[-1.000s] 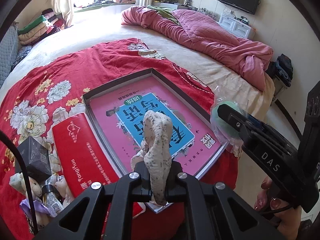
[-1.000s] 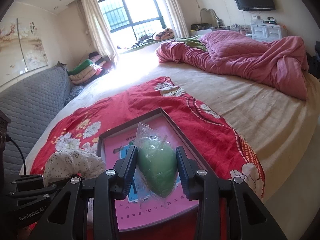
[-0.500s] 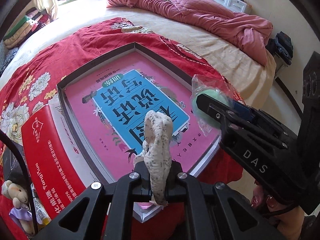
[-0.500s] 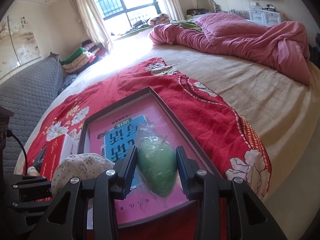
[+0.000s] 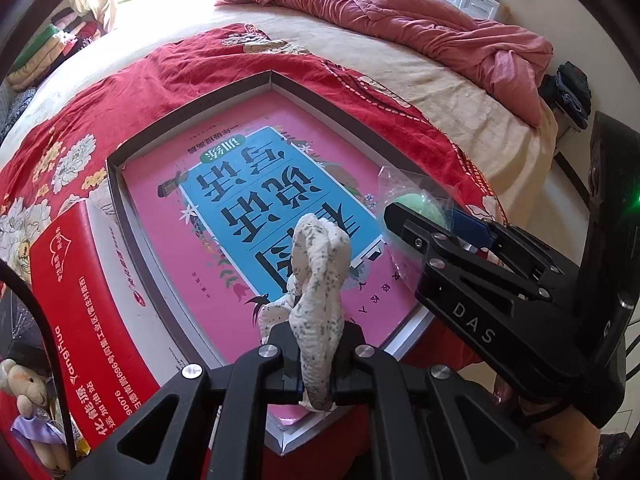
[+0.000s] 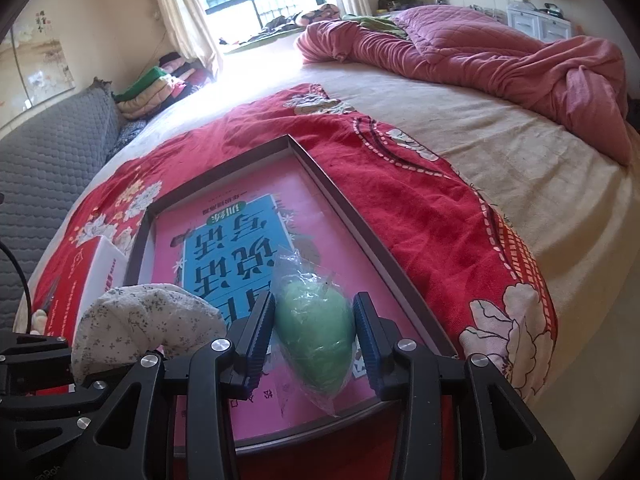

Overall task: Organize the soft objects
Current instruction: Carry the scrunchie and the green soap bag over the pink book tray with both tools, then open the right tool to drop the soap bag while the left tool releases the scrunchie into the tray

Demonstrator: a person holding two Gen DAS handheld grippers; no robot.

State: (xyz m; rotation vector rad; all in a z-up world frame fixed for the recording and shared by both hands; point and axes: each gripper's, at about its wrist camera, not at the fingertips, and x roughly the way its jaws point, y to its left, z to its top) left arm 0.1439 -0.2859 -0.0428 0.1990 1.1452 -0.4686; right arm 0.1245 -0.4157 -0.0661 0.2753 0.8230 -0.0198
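A white speckled cloth bundle (image 5: 316,280) stands up between the pads of my left gripper (image 5: 318,364), which is shut on it just above the near corner of a shallow grey-rimmed tray (image 5: 328,100). The tray is lined with a pink and blue book cover. My right gripper (image 6: 314,300) holds a green soft ball in a clear bag (image 6: 316,340) low over the tray's (image 6: 340,200) near right part. Its jaws are opening, and both pads still touch the ball. The ball (image 5: 416,202) and right gripper (image 5: 424,216) also show in the left wrist view, and the cloth bundle (image 6: 148,320) in the right.
A red tissue box (image 5: 88,300) lies against the tray's left side, with a small teddy bear (image 5: 24,384) beside it. The tray rests on a red floral blanket (image 6: 420,208) at the bed's edge. A pink quilt (image 5: 440,28) is heaped at the far end. A grey sofa (image 6: 48,148) stands to the left.
Both grippers have come down toward the tray, which now fills more of each view. The cloth bundle and the green ball stay in their grips.
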